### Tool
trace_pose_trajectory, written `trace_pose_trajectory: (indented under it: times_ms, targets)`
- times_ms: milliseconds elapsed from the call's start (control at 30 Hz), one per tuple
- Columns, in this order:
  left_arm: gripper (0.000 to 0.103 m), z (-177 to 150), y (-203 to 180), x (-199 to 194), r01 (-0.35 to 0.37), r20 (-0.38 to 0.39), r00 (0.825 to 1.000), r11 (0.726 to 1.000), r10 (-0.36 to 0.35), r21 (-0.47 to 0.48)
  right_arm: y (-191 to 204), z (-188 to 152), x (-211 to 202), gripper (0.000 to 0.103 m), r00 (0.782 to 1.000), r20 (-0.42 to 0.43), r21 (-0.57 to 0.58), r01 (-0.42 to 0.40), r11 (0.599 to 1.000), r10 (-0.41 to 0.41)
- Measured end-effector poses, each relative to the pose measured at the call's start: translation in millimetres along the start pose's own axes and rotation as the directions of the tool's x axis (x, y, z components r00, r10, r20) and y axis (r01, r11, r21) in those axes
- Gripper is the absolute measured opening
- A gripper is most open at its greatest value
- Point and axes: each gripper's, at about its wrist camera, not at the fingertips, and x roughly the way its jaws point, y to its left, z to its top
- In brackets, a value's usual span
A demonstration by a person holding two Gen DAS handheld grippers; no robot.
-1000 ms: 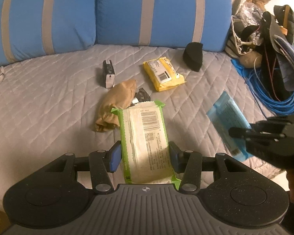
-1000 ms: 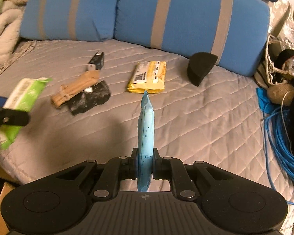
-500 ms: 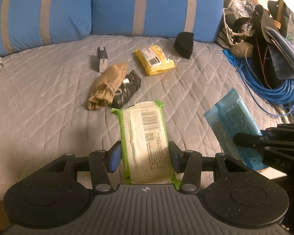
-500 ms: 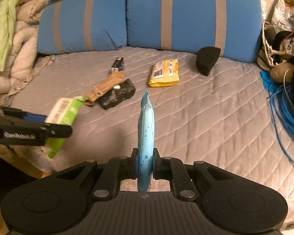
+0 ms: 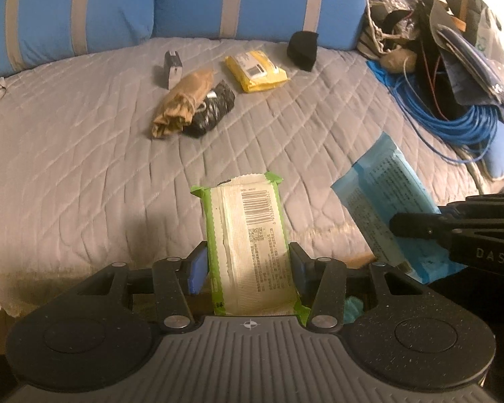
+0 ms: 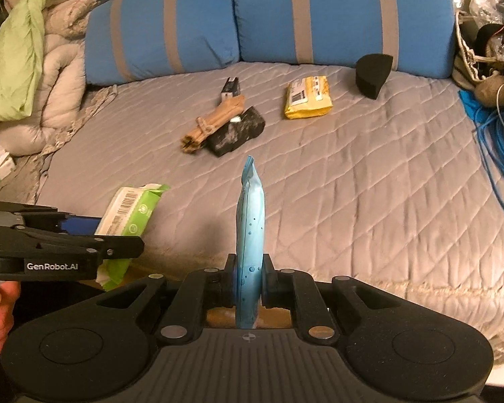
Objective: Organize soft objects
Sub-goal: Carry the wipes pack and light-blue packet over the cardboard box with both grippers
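My left gripper (image 5: 247,265) is shut on a green wipes pack (image 5: 248,235), held flat, barcode up, above the bed's front edge; the pack also shows in the right wrist view (image 6: 131,211). My right gripper (image 6: 248,280) is shut on a blue wipes pack (image 6: 250,221), held on edge; it also shows in the left wrist view (image 5: 389,201). On the grey quilt (image 5: 84,154) lie a yellow pack (image 5: 255,70), a tan cloth bundle (image 5: 181,104), a black packet (image 5: 211,109), a small grey box (image 5: 172,67) and a black foam piece (image 5: 302,48).
Two blue striped pillows (image 6: 268,16) line the back of the bed. A coil of blue cable (image 5: 453,117) and a heap of bags (image 5: 453,27) lie at the right. Bunched blankets (image 6: 23,67) lie at the left. The bed's front edge (image 6: 420,288) is just below both grippers.
Both grippers have pulled back from the bed with their packs still held. The items on the quilt look farther away, and the front edge of the bed has come into view.
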Motion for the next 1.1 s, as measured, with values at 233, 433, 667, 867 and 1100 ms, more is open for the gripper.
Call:
trace_pose_trajectory:
  times_ms: [233, 433, 667, 867, 1100]
  targets:
    - [0.048, -26.8, -3.5, -4.9, 0.009, -0.054, 0.999, 1.000, -0.008, 0.026, 15.9, -24.2, -8.6, 0.015, 0.999, -0.036, -0.006, -0.012, 1.000, 0.012]
    - [0.048, -50.3, -7.6, -2.5, 0.021, -0.133, 0.991, 0.999, -0.015, 0.041, 28.0, -44.1, -4.5, 0.015, 0.992, -0.123, -0.014, 0.002, 1.000, -0.003]
    - [0.048, -60.0, -6.4, 0.5, 0.020, -0.180, 0.984, 0.999, -0.012, 0.043, 36.7, -57.0, 0.9, 0.015, 0.983, -0.183, -0.027, 0.009, 1.000, -0.014]
    - [0.048, -58.8, -7.7, 2.2, 0.016, -0.191, 0.982, 0.999, -0.007, 0.049, 36.1, -56.9, 4.1, 0.015, 0.979, -0.202, -0.016, 0.005, 1.000, -0.008]
    - [0.049, -55.2, -2.9, 8.9, -0.022, -0.207, 0.978, 1.000, 0.024, 0.011, 31.8, -57.8, 12.1, 0.056, 0.970, -0.244, 0.010, 0.011, 1.000, -0.008]
